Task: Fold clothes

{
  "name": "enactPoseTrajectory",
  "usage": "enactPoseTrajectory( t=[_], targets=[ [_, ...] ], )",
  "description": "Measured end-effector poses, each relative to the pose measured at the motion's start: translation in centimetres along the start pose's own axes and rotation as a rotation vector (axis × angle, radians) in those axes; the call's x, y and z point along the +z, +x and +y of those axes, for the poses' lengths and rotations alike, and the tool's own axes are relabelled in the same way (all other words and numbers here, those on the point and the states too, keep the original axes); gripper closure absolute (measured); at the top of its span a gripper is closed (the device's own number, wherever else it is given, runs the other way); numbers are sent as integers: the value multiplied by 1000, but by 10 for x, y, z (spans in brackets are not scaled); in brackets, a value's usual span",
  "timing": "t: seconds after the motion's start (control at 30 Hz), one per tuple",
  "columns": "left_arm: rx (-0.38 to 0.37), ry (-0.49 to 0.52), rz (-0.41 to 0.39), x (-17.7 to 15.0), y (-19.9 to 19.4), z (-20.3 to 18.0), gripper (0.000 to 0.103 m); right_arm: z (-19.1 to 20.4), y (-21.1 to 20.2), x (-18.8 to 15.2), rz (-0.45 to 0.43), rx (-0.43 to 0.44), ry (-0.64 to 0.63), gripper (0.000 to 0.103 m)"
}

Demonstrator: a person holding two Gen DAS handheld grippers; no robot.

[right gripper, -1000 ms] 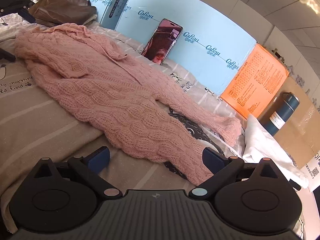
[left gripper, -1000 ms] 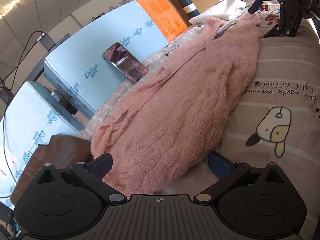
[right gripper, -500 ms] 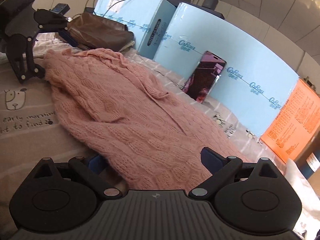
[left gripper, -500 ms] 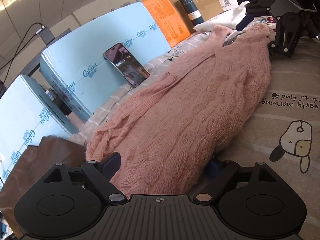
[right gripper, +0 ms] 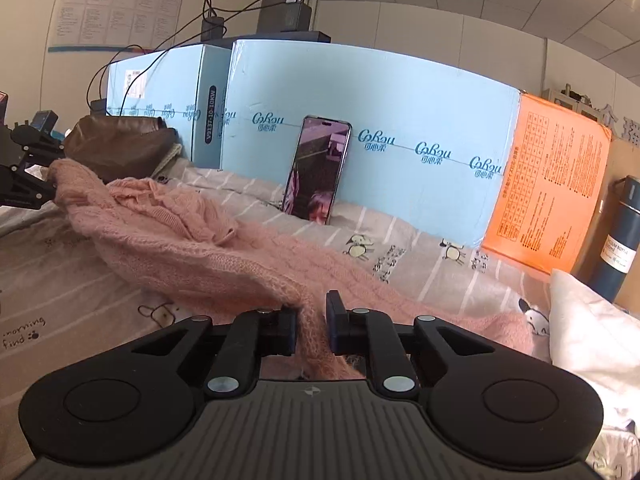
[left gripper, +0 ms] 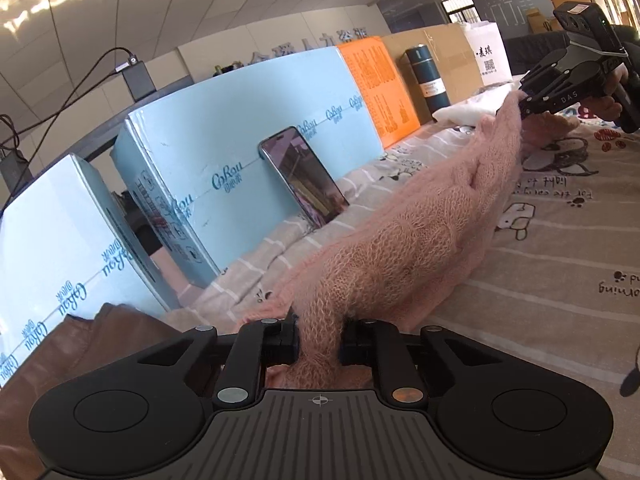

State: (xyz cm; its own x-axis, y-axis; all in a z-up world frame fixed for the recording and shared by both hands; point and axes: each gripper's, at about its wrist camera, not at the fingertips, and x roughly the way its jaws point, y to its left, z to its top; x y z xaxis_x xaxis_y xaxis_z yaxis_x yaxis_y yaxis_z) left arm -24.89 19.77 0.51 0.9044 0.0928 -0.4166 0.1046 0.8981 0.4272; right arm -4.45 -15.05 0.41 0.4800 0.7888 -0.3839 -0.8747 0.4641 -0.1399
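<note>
A pink knitted sweater (left gripper: 420,240) hangs stretched above the cartoon-print sheet (left gripper: 560,248). In the left wrist view my left gripper (left gripper: 318,340) has its jaws closing, and they pinch one end of the knit. The right gripper (left gripper: 522,100) holds the far end at upper right, with a hand behind it. In the right wrist view my right gripper (right gripper: 312,320) also has its jaws closing tight on a bunch of the sweater (right gripper: 180,240). The left gripper (right gripper: 38,184) grips the opposite end at far left. The sweater's middle sags onto the sheet (right gripper: 80,288).
Light blue boxes (right gripper: 380,120) line the back, with a phone (right gripper: 316,172) leaning on one. An orange box (right gripper: 548,184) and a dark blue flask (right gripper: 620,240) stand to the right. White cloth (right gripper: 592,328) lies nearby. A brown bag (right gripper: 116,140) sits at the left.
Both grippers went from open around the sweater's edges to shut on it. Both then rose, lifting the ends off the sheet and stretching the knit between them.
</note>
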Motion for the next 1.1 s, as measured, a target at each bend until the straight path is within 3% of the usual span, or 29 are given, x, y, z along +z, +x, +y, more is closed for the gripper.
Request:
enactPoseTrajectory(
  t=[0.23, 0.33, 0.43, 0.5, 0.63, 0.73, 0.83, 0.93, 1.1],
  targets=[
    [-14, 2, 98, 3, 45, 32, 87, -33, 62, 24, 76, 38, -41, 92],
    [-1, 7, 136, 1, 62, 35, 78, -39, 83, 22, 112, 47, -44, 92],
    [11, 22, 102, 6, 69, 29, 47, -43, 93, 16, 127, 52, -29, 88],
    [-30, 0, 40, 15, 69, 26, 29, -44, 98, 13, 130, 51, -23, 78],
    [-123, -97, -34, 31, 88, 25, 25, -48, 94, 10, 108, 33, 6, 57],
    [-106, -200, 9, 34, 120, 30, 25, -54, 75, 11, 64, -9, 48, 44],
    [-68, -365, 26, 33, 134, 40, 25, -60, 43, 7, 25, -70, 109, 32],
    [-50, -492, 61, 30, 143, 46, 25, -62, 9, -6, 12, -129, 180, 29],
    [17, -482, 73, 31, 142, 35, 23, -52, -36, -38, 71, -187, 283, 26]
  ],
)
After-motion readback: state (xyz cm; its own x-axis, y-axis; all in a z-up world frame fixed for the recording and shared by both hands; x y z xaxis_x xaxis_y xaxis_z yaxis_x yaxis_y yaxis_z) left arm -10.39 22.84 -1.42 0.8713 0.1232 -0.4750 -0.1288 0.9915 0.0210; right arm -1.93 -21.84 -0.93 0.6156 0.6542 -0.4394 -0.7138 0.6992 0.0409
